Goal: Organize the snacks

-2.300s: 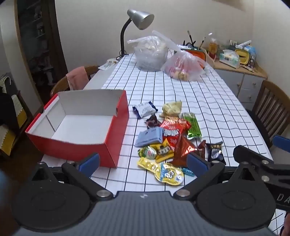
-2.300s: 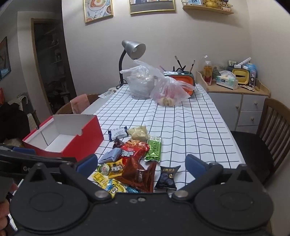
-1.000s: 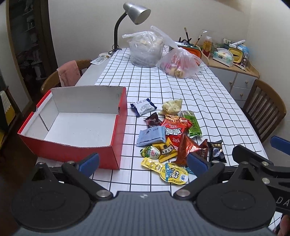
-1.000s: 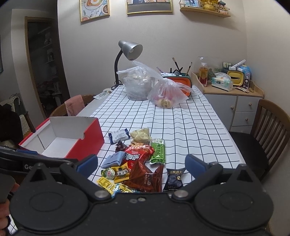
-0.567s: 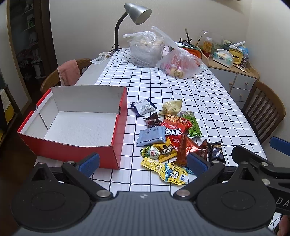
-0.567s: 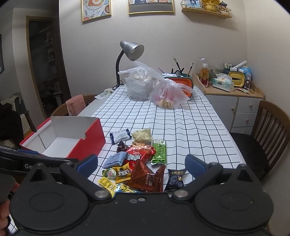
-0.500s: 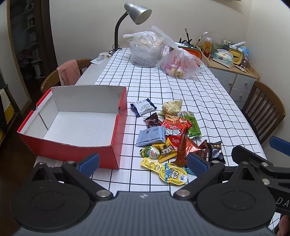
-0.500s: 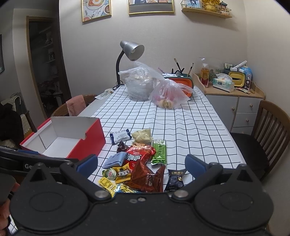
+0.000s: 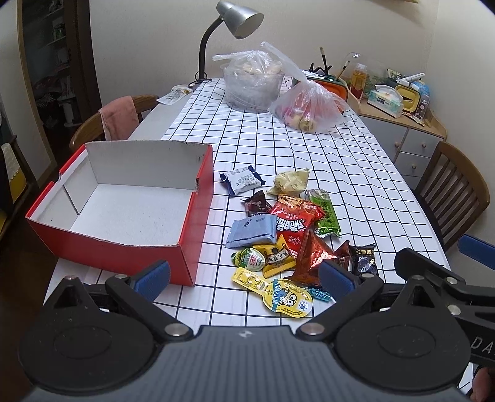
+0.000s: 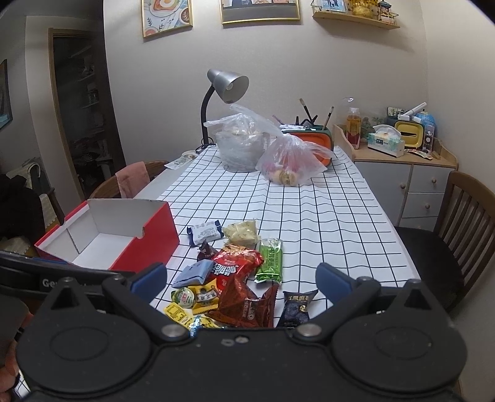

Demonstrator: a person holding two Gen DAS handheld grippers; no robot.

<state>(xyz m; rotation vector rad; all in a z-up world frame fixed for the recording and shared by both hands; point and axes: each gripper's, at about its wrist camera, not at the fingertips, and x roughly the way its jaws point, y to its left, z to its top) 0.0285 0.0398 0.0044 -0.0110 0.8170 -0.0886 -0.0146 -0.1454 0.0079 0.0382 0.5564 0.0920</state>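
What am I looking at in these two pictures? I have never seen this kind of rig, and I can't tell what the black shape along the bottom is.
There is no robot here. A person holds a hand-held grasping tool in each hand, and a wide-angle camera on each looks forward along its two fingers. The black shape with blue-tipped fingers is the tool itself.

One picture is from the left tool, the other from the right tool. Both are open and hold nothing.

Ahead is a table with a checked tablecloth. On it sits an open red box, white inside and with nothing in it. Beside the box lies a loose pile of snack packets: a red bag, a green packet, a blue packet, a yellow pouch and others. At the far end stand two plastic bags and a desk lamp.
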